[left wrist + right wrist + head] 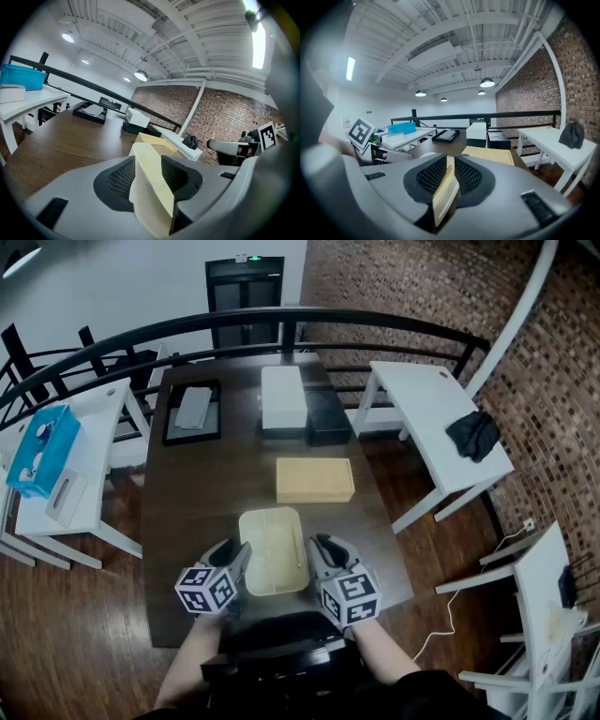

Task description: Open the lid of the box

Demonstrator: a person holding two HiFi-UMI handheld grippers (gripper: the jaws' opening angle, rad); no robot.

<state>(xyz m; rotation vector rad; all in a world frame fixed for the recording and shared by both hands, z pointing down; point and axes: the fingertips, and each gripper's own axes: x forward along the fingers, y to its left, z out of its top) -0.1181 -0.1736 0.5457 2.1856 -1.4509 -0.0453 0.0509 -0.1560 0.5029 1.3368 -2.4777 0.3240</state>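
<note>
Head view: left claw (232, 557) and right claw (320, 549) both grip the cream lid (272, 554), seemingly off the far box (314, 480); next we set it down.

On table (187, 512): box (272, 559) near front edge; lid (314, 480) behind it.

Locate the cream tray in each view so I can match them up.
Head view: cream tray at lower centre, at the near edge of the table.
Left gripper view: lower centre, one corner clamped between the jaws.
Right gripper view: lower centre, seen edge-on, its rim between the jaws.
Shared landmark: white box at the table's far end, also in the left gripper view and the right gripper view.
</note>
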